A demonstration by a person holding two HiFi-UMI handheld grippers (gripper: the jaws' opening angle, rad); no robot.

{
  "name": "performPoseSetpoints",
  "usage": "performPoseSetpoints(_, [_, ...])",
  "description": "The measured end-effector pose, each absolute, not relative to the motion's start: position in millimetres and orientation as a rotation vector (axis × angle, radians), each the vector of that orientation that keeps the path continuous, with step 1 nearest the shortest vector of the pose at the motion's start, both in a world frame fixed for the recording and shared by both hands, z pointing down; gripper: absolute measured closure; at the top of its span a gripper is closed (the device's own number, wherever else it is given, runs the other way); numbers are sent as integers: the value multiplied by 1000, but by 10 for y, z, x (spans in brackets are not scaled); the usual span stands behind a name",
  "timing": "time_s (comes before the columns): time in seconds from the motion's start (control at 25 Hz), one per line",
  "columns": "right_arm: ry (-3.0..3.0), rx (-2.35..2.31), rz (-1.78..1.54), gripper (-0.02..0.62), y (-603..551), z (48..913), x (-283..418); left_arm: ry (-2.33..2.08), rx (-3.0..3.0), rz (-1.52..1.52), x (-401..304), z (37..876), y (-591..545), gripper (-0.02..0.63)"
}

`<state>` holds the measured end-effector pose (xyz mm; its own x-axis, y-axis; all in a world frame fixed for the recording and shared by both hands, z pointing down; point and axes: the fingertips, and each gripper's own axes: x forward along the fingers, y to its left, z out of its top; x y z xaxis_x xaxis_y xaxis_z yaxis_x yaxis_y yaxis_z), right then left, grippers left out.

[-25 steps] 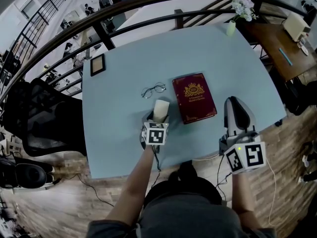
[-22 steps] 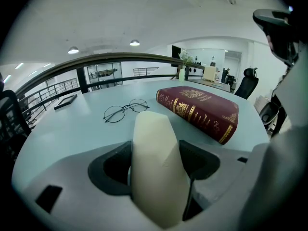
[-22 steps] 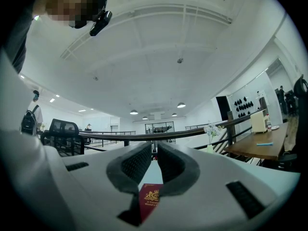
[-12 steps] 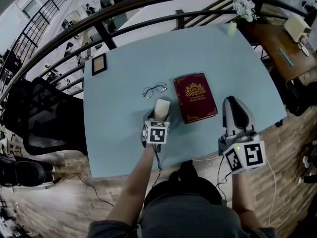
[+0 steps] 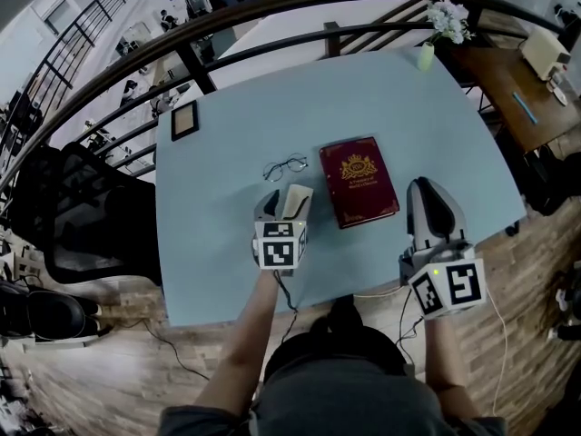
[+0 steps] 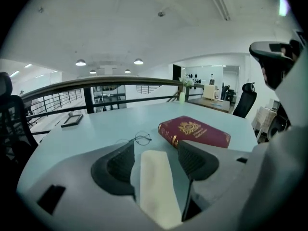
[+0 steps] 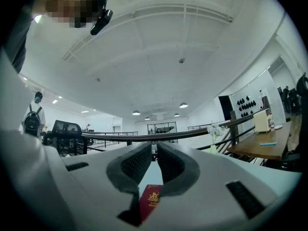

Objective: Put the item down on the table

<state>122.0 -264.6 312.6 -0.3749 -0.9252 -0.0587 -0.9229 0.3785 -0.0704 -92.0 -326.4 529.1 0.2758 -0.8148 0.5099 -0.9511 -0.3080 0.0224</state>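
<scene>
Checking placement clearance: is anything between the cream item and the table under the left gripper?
Nothing visible does. The cream item sits between the open jaws of the left gripper, with bare table around it. The glasses and book lie apart from it, farther out.

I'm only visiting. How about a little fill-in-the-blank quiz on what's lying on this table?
The book has a ____ cover.
In the head view, the glasses lie ____ of the book.
The cream cloth sits between the jaws of the ____ gripper.
Missing words: red, left, left.
</scene>
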Motion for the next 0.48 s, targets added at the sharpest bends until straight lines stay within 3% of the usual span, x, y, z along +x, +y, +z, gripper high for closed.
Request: performPoseSetpoints(0.48, [2541,-1672,-28,565,-2627,3077,1168,-1819,2394,287,-1095,4069,-3096,490])
